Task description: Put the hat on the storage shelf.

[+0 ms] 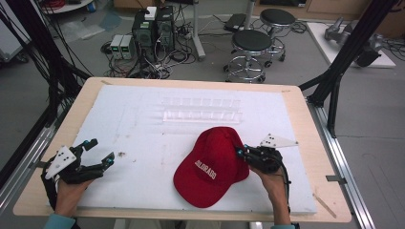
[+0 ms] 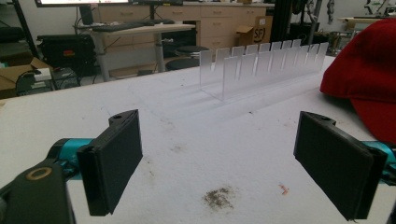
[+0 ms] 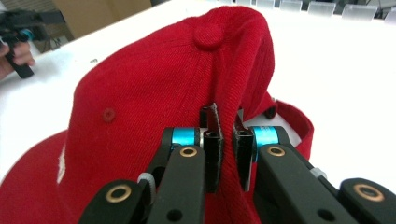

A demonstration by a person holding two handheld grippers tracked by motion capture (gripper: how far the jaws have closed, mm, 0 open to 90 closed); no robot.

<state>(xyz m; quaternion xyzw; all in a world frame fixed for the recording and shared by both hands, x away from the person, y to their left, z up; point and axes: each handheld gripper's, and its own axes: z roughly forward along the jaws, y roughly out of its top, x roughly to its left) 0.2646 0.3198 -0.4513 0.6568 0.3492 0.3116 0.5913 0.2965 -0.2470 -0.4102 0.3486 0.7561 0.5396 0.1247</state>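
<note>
High view first: a red cap (image 1: 215, 167) made of soft cloth lies on the white foam sheet (image 1: 143, 138) covering the wooden table (image 1: 305, 143). White letters run across its front. The right gripper (image 1: 240, 151) pinches the cap's back edge. The left gripper (image 1: 100, 152) sits far off to the left with its jaws wide apart, holding nothing. Behind the cap stands a clear plastic rack (image 1: 203, 109) with many slots, all bare.

Left gripper view: flat black pads (image 2: 114, 158) stand apart above the dusty foam, with the see-through rack (image 2: 261, 65) ahead.

Right gripper view: the jaws squeeze a fold of the cap (image 3: 154, 93), below its round top button (image 3: 210, 35).
</note>
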